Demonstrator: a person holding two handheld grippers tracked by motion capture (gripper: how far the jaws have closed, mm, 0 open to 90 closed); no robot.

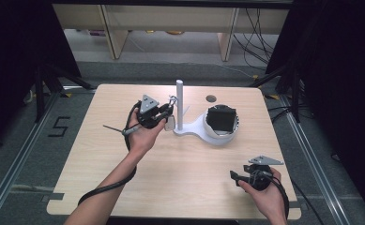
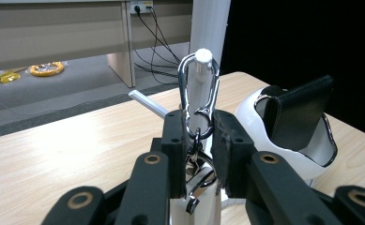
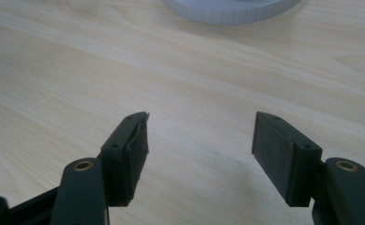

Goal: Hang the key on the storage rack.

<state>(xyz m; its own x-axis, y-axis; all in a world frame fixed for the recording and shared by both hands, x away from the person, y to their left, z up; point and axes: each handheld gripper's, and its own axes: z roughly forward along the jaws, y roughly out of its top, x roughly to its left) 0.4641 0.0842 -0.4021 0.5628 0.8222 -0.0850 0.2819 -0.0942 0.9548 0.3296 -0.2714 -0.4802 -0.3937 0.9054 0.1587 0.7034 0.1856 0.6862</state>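
Note:
My left gripper (image 1: pixel 170 108) (image 2: pixel 200 140) is shut on a silver carabiner (image 2: pixel 199 89) (image 1: pixel 172 100), with a ring and keys (image 2: pixel 196 183) hanging below the jaws. The carabiner's top loop sits at the rounded tip of a thin white peg (image 2: pixel 203 56) on the white stand (image 1: pixel 180 101). I cannot tell whether the loop is over the peg. The stand's bowl-shaped base (image 1: pixel 217 138) (image 2: pixel 250 108) holds a black wallet (image 1: pixel 221 118) (image 2: pixel 295 112). My right gripper (image 1: pixel 234 177) (image 3: pixel 201 136) stands open above bare wood at the table's near right, nothing between its fingers.
A second thin peg (image 2: pixel 147 103) juts from the stand toward the left. A round hole (image 1: pixel 211 98) is in the table's far edge. Beyond the table are wooden furniture legs (image 1: pixel 227 42) and floor cables (image 1: pixel 257 33). Black stands (image 1: pixel 49 79) flank the table.

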